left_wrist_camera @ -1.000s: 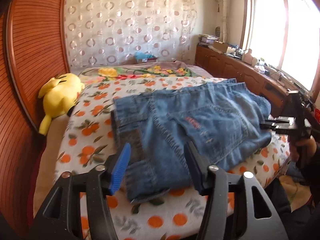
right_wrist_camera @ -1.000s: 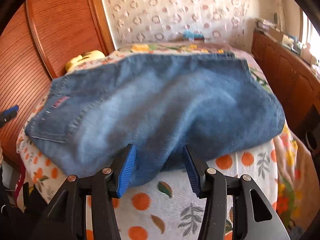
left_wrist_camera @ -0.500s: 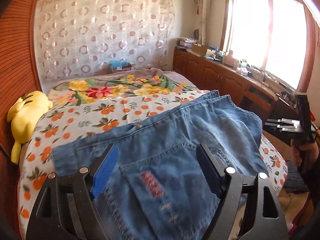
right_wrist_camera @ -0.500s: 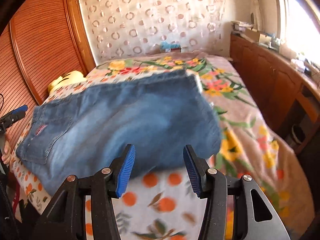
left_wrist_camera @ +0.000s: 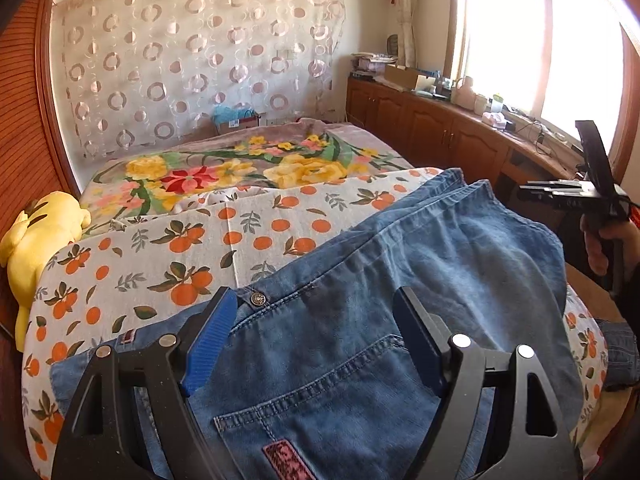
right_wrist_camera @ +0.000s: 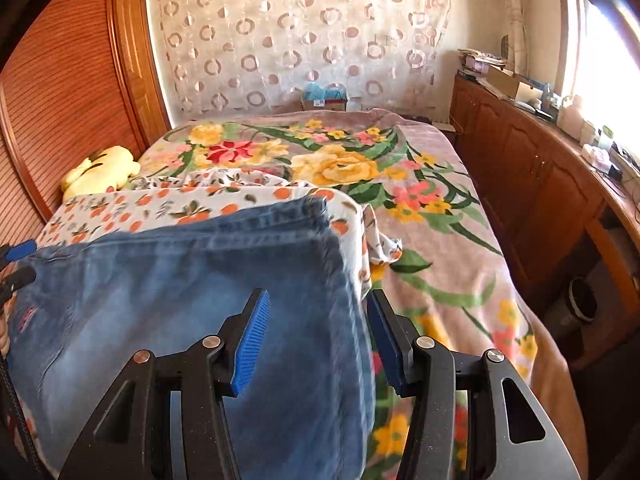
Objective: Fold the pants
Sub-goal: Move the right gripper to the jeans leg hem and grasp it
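**Folded jeans near the bed's edge, both tools empty**

The jeans [left_wrist_camera: 360, 320] lie folded on the orange-print sheet [left_wrist_camera: 240, 232], at the near end of the bed [right_wrist_camera: 440, 208]. The fold could slip or bunch, I judge, if a pad drags the top layer or the overhanging side pulls it off. The left tool [left_wrist_camera: 316, 336] stands wide apart above the waistband, gripping nothing. The right tool [right_wrist_camera: 316, 340] is half open over the jeans' right edge, pads clear of the denim.

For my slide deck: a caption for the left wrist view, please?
Open left claw above blue jeans on an orange-print sheet.
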### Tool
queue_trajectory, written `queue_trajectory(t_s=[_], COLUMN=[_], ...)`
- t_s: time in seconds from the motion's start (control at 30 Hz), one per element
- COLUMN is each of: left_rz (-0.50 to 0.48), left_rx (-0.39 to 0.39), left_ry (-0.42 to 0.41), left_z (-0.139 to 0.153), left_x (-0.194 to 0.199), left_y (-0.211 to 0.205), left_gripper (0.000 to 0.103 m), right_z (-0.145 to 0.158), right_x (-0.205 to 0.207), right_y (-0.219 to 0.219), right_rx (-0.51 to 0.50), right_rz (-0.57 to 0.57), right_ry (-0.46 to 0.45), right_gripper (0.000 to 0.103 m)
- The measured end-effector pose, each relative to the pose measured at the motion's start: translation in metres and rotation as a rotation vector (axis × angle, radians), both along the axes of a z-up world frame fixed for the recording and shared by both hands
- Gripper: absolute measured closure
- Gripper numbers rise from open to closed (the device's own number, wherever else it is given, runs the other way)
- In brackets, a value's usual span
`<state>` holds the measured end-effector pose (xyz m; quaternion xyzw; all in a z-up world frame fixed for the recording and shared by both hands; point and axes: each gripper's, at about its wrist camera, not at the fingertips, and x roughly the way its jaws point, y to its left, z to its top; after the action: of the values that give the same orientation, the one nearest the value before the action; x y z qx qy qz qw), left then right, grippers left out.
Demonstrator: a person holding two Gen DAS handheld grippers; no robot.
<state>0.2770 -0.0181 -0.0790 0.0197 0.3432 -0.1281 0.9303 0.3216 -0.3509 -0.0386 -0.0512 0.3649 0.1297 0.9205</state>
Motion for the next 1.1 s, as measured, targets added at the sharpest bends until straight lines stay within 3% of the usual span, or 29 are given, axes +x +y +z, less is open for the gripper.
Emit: queue_trajectory(t_s=[0.37, 0.6, 1.0, 1.07, 1.1], left_rz=[0.015, 0.011, 0.026, 0.036, 0.043], left_rx=[0.027, 0.068, 0.040, 0.033, 0.030], left_ry=[0.043, 0.021, 0.010, -0.004, -0.010], left_z=[-0.024, -0.027, -0.024, -0.023, -0.022], left_x=[0.011, 0.006, 0.004, 0.003, 0.002], left_y=[-0.002, -0.009, -0.003, 0.000, 0.001], left_gripper=[0.022, 0.022, 0.022, 0.022, 0.022], right_z=[-0.012, -0.020, -0.023, -0.020, -0.017], right_x=[0.075, 0.093, 0.110, 0.106, 0.104], right_y=[0.006, 0.007, 0.007, 0.007, 0.006], right_rx=[-0.025, -0.027, -0.004, -0.001, 0.006], right_rz=[0.010, 0.014, 0.070, 0.076, 0.093], right_ry=[0.068, 0.107, 0.192, 0.181, 0.174], right_gripper=[0.050, 0.050, 0.051, 0.086, 0.087])
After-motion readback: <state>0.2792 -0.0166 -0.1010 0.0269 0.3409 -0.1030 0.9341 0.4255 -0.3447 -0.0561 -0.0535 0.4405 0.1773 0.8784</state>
